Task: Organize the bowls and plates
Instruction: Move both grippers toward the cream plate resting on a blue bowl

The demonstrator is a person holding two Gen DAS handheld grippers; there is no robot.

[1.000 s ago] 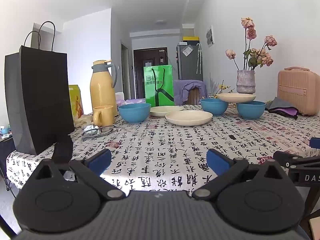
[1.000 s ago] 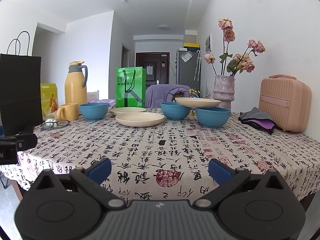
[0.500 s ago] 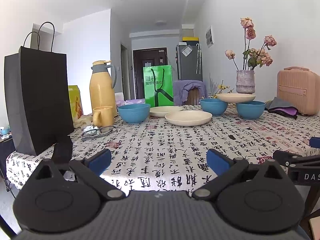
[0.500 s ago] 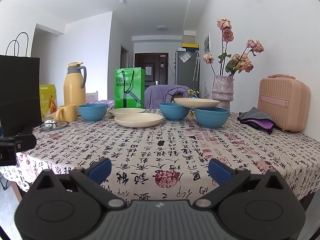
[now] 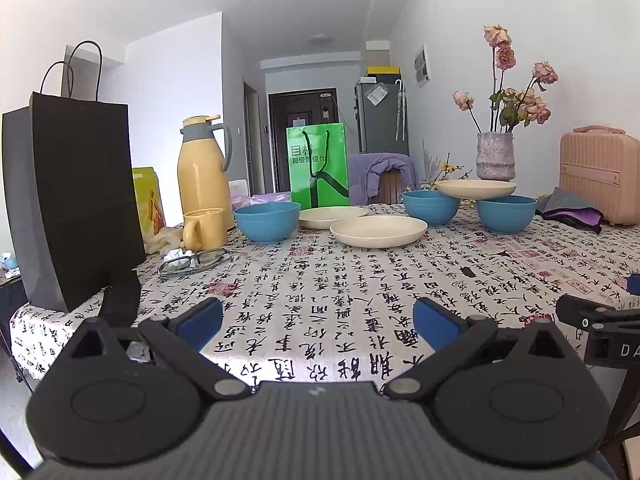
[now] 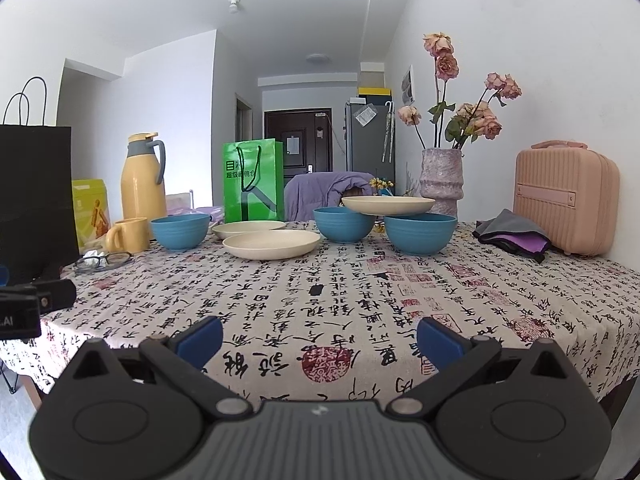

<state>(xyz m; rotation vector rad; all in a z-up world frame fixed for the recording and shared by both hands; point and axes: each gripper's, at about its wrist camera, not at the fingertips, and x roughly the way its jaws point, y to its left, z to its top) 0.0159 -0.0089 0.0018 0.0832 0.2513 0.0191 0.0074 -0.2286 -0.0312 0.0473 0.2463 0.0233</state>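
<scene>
Three blue bowls stand at the far side of the table: one at the left (image 5: 267, 222) (image 6: 180, 231), two at the right (image 5: 430, 207) (image 5: 506, 213) (image 6: 344, 223) (image 6: 420, 233). A cream plate (image 5: 475, 189) (image 6: 388, 205) rests across the two right bowls. Two more cream plates lie flat between the bowls, a near one (image 5: 378, 231) (image 6: 271, 243) and a far one (image 5: 333, 216) (image 6: 248, 229). My left gripper (image 5: 318, 320) and right gripper (image 6: 320, 338) both hover open and empty over the near table edge, far from the dishes.
A black paper bag (image 5: 72, 200), yellow thermos (image 5: 204, 172), yellow mug (image 5: 205, 228) and glasses (image 5: 194, 260) crowd the left. A green bag (image 5: 318, 168), flower vase (image 6: 440, 184), pink case (image 6: 566, 204) and folded cloth (image 6: 512, 236) line the back and right. Calligraphy tablecloth (image 6: 320, 292) covers the table.
The right gripper has risen slightly, so its view looks down on the table a little more. The left gripper and the dishes have stayed put.
</scene>
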